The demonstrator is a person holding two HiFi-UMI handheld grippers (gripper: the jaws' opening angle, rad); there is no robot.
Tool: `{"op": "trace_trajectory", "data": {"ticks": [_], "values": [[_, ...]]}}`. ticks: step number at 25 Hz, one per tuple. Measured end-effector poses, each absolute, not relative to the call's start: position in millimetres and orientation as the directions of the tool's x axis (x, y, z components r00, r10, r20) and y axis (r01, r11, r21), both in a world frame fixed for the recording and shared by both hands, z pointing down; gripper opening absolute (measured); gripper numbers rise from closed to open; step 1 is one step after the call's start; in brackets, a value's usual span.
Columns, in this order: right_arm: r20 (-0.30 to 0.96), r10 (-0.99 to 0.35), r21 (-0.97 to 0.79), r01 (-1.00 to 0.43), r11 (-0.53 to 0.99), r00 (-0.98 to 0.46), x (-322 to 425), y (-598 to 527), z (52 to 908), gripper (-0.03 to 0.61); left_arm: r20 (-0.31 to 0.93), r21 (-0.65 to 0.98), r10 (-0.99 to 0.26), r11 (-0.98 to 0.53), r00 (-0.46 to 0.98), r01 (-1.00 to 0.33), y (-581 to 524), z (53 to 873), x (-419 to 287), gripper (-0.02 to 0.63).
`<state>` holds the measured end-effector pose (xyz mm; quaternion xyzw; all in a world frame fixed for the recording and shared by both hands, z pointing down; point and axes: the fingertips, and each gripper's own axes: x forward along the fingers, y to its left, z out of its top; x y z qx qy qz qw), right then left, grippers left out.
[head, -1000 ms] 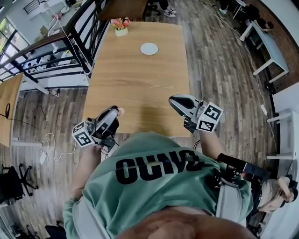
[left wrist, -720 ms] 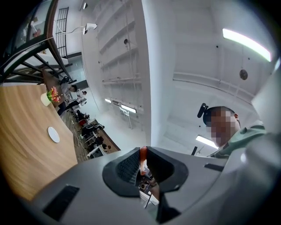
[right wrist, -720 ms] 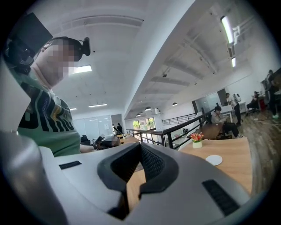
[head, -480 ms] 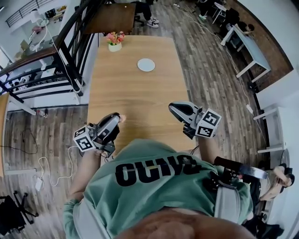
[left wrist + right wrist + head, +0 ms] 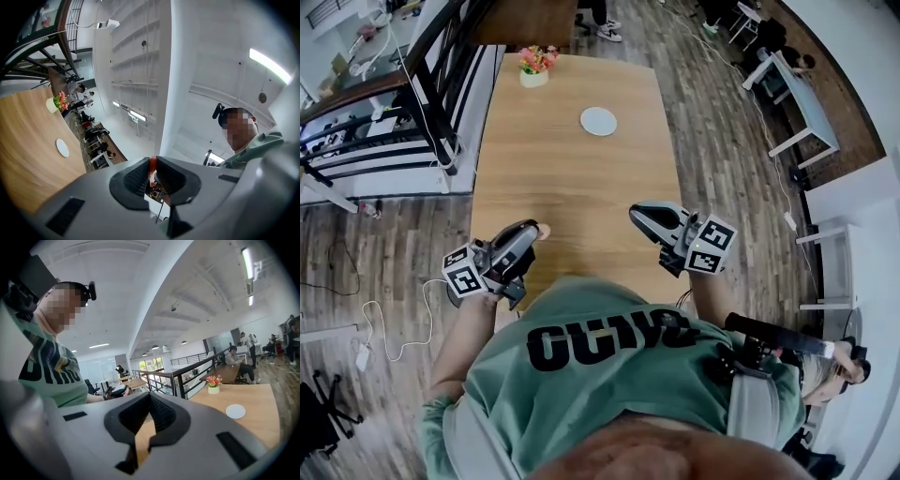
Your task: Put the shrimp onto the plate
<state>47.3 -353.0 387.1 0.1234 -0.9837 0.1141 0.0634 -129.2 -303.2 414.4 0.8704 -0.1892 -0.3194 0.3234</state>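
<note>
One shrimp, one plate, two tools; shrimp not yet on the plate.
Left tool point(image 5: 531, 232) is clamped on the single shrimp point(image 5: 152, 163), its orange body pinched between the pads, well short of the white plate point(image 5: 598, 121) and to its left. Right tool point(image 5: 639, 212) has its pads together and carries nothing, well short of the plate and to its right. One flower pot point(image 5: 534, 75) stands on the tabletop point(image 5: 572, 178) beyond the plate, to its left.

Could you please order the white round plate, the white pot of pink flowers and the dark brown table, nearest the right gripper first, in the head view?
1. White round plate, mid-table, ahead of right gripper.
2. White pot of pink flowers, far-left corner.
3. Dark brown table, beyond the far end.
</note>
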Motion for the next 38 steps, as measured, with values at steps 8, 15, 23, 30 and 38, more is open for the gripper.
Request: {"op": "trace_trajectory", "data": {"ticks": [8, 15, 23, 30, 38], "values": [[0.109, -0.124, -0.213, -0.145, 0.966, -0.986, 104.5, -393.0, 394.7, 0.008, -0.409, 0.697, -0.645, -0.677, 0.645, -0.236, -319.4, 408.9, -73.5, 0.048], [0.048, -0.158, -0.237, -0.164, 0.958, -0.986, 139.6, -434.1, 402.5, 0.007, -0.362, 0.709, -0.656, -0.655, 0.663, -0.261, -352.3, 405.4, -38.9, 0.048], [0.057, -0.23, -0.251, -0.237, 0.939, -0.972, 151.2, -438.7, 410.3, 0.008, -0.361, 0.682, -0.631, -0.68, 0.687, -0.267, -371.6, 396.6, -46.8, 0.047], [0.076, -0.291, -0.203, -0.3, 0.932, -0.954, 148.6, -454.3, 396.3, 0.008, -0.36, 0.67, -0.627, -0.689, 0.69, -0.276, -396.5, 396.2, -65.4, 0.048], [0.078, -0.351, -0.16, -0.359, 0.919, -0.933, 153.0, -493.8, 389.2, 0.008, -0.33, 0.636, -0.646, -0.691, 0.688, -0.344, -437.7, 393.7, -72.2, 0.048]]}}
